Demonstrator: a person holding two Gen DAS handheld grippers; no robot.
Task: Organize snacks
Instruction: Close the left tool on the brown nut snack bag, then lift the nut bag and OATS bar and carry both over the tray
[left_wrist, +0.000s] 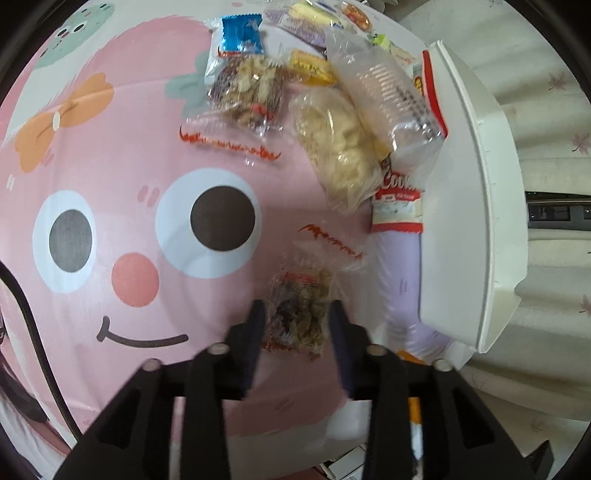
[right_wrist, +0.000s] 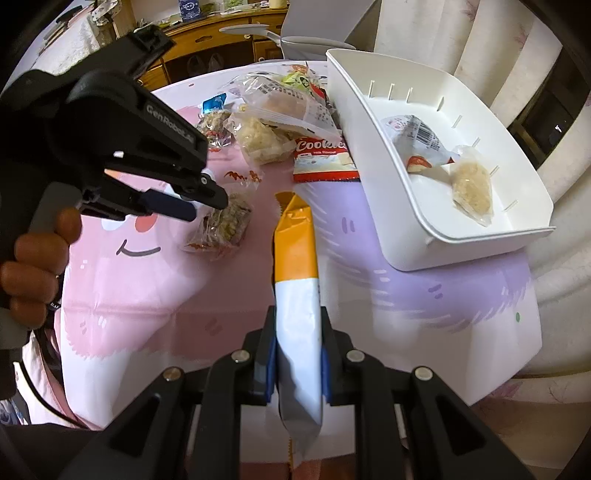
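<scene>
The right gripper (right_wrist: 297, 354) has its jaws clenched on an orange-and-white snack packet (right_wrist: 297, 291); the left gripper (left_wrist: 297, 325) straddles a clear nut-snack bag (left_wrist: 301, 306), jaws released. Two packets lie in the white bin (right_wrist: 417, 254); most snacks remain piled on the bench (right_wrist: 147, 302).

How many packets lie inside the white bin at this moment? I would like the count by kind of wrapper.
Printed white packet with a barcode: 1
Clear packet with a pale snack: 1
Total inside the white bin: 2
</scene>
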